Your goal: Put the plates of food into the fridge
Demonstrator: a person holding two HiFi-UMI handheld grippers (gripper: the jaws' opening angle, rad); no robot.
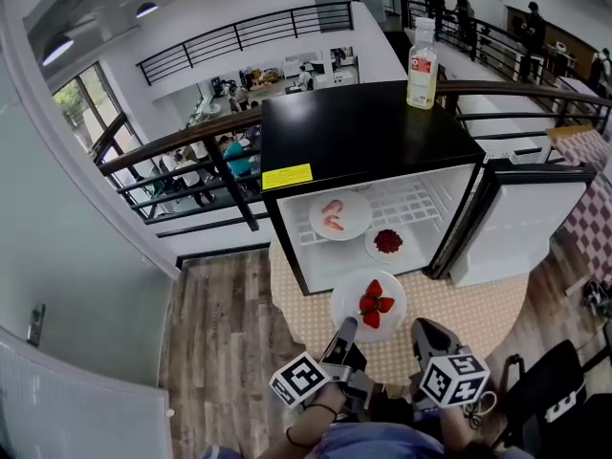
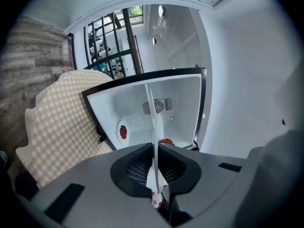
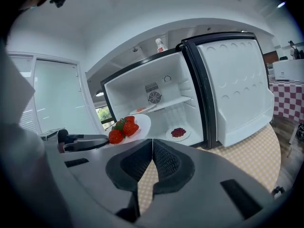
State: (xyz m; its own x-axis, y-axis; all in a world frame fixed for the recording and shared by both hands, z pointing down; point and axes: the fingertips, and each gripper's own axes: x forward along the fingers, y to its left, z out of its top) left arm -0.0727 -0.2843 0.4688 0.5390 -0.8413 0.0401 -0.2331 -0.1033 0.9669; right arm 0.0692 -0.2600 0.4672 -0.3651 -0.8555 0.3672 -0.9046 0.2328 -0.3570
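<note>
A white plate of strawberries [image 1: 369, 304] hangs in front of the open black mini fridge [image 1: 363, 132], just above the yellow checked mat. My left gripper [image 1: 346, 327] is shut on the plate's near-left rim. In the left gripper view the plate [image 2: 153, 122] runs edge-on between the jaws. My right gripper [image 1: 427, 331] is beside it on the right, shut and empty. Its view shows the strawberry plate [image 3: 129, 125] to the left. Inside the fridge, a plate of pink food [image 1: 339, 215] lies on the wire shelf and a plate of dark red food [image 1: 387, 243] on the floor.
The fridge door [image 1: 521, 223] stands open to the right. A bottle [image 1: 422, 65] stands on the fridge top. The fridge sits on a round yellow checked mat [image 1: 478, 323] over wood flooring. A black railing [image 1: 191, 151] runs behind it, and a red checked cloth [image 1: 593, 208] shows at far right.
</note>
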